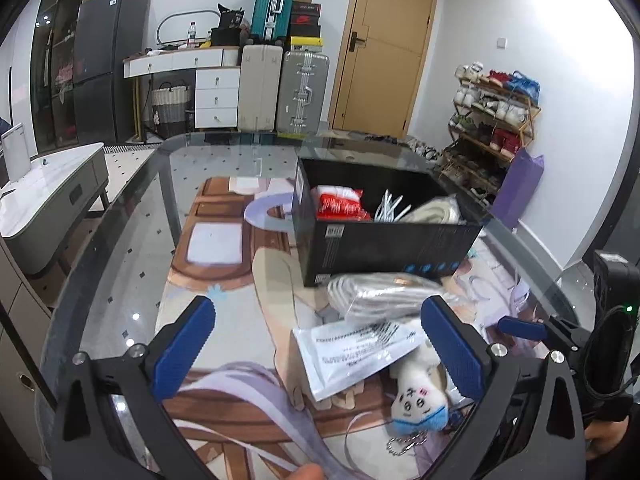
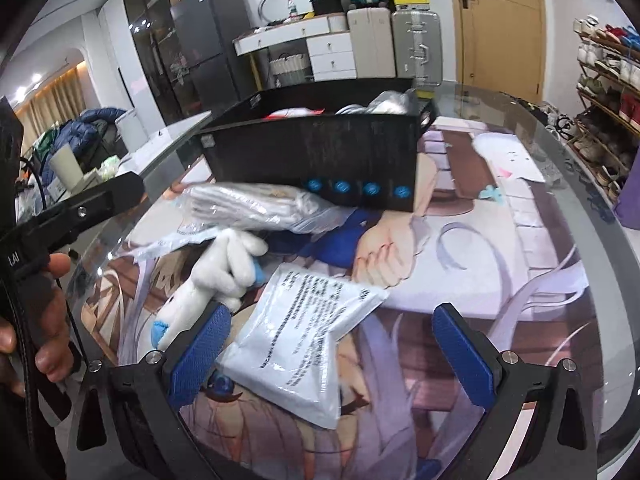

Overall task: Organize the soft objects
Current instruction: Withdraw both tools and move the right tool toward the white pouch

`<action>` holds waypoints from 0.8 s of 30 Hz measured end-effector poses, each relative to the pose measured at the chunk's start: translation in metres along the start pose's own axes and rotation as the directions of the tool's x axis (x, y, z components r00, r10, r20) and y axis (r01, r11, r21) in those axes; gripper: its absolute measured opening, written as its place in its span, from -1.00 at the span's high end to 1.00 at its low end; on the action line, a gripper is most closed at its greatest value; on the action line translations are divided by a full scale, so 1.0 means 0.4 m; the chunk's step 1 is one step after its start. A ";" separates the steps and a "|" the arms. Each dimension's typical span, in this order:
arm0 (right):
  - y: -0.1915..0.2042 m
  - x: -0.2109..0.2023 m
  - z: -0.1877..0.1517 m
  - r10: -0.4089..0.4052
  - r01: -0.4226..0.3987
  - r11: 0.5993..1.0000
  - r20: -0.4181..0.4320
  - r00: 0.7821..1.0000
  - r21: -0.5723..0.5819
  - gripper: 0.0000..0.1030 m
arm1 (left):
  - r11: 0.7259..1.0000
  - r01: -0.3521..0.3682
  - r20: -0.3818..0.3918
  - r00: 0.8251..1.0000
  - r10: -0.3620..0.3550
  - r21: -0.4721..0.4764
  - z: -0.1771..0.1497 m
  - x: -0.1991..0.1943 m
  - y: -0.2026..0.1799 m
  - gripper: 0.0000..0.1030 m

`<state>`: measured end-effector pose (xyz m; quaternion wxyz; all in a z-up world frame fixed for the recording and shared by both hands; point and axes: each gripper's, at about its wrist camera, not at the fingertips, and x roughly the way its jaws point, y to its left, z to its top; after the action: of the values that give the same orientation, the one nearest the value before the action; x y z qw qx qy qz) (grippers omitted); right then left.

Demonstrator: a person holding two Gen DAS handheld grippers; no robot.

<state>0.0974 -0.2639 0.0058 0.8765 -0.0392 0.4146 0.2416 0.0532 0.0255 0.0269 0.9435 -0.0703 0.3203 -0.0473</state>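
Inside black box (image 1: 384, 240): red-white pack (image 1: 340, 204), cream bundle (image 1: 434, 210).

Home, suitcases (image 1: 302, 92), shoe rack (image 1: 494, 120), fridge (image 1: 106, 64)

Left claw (image 1: 318, 350): matte black frame, two angled arms, each tipped with textured blue pads (image 1: 185, 350), silver round-head screws at arm joints. Right claw (image 2: 338, 354): same build, black frame, blue ribbed pads (image 2: 464, 354), silver screws beside each pad. Black handle unit on right claw carries small green light (image 1: 629, 308) and black cable loop. Bare hand (image 2: 38, 320) on black grip, skin brown; white letters "LAI" on housing.
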 end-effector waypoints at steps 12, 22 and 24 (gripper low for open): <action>0.015 0.019 -0.011 -0.089 0.086 0.993 -0.033 0.996 -0.084 -0.99 | 1.000 0.018 -0.044 0.999 -0.017 0.018 -0.019 0.019 -0.012 -1.00; -0.019 0.020 -0.008 -0.104 0.102 0.993 -0.014 0.995 -0.063 -0.98 | 1.000 0.021 -0.050 0.999 -0.021 0.000 -0.016 0.025 -0.004 -1.00; -0.019 0.024 -0.002 -0.105 0.104 0.993 -0.009 0.994 -0.058 -0.95 | 1.000 0.026 -0.048 0.998 -0.026 -0.012 -0.015 0.025 0.001 -1.00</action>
<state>0.1053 -0.2672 -0.0028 0.8840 -0.0874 0.4099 0.2069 0.0574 0.0241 0.0162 0.9344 -0.0788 0.3423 -0.0595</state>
